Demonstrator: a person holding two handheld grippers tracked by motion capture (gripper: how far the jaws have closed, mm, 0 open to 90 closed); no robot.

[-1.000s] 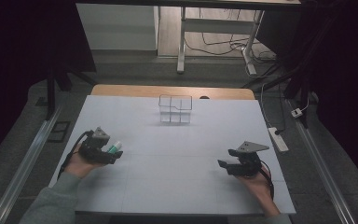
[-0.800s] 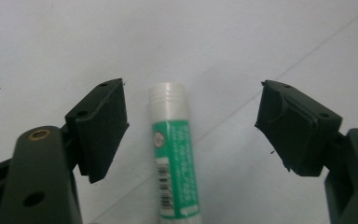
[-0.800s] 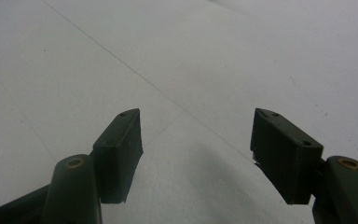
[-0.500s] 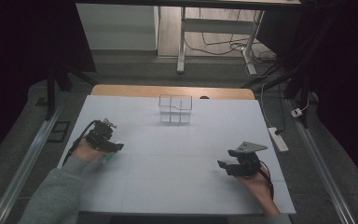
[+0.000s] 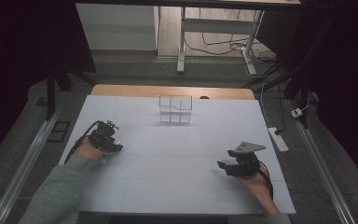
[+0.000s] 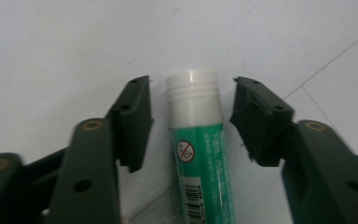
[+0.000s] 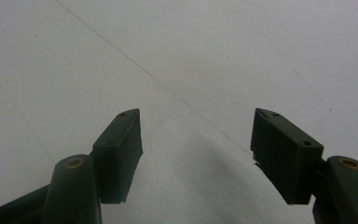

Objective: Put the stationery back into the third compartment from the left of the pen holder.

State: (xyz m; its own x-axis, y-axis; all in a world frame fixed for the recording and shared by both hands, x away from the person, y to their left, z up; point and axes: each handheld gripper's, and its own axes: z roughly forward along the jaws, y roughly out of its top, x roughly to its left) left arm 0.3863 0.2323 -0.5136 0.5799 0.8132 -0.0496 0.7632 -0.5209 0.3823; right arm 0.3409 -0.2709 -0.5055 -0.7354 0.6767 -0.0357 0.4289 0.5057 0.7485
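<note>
- The left hand-held gripper (image 6: 191,116) is spread wide, with a green glue stick with a white ribbed cap (image 6: 198,149) lying flat between its two black jaws. Neither jaw touches the tube; there's a gap on both sides, so it's released, not clamped.
- The stick lies lengthwise along the left hand-held gripper's own line, cap pointing away from the hand, which to me looks like the tidy way to line up: the jaws would close across the narrow round body instead of the ends.
- The tube rests on the white counter (image 5: 177,154), right under that hand-held gripper at the near-left part of the sheet. In the high view a bit of green peeks out just below the left hand-held gripper (image 5: 106,141).
- I can't tell whether it's about to grab the stick or has just let it go, honestly. Either reading fits open jaws straddling it.
- The right hand-held gripper (image 7: 196,149) is also open, holding nothing, jaws over bare counter. In the high view it (image 5: 240,164) sits well apart from the left one, on the near-right side, looking parked out of the way.
- Ahead of both hand-held grippers, toward the far edge, stands a small clear plastic box with divided compartments (image 5: 175,108). My guess is that's where the glue stick belongs, but it's well apart from the stick right now.
</note>
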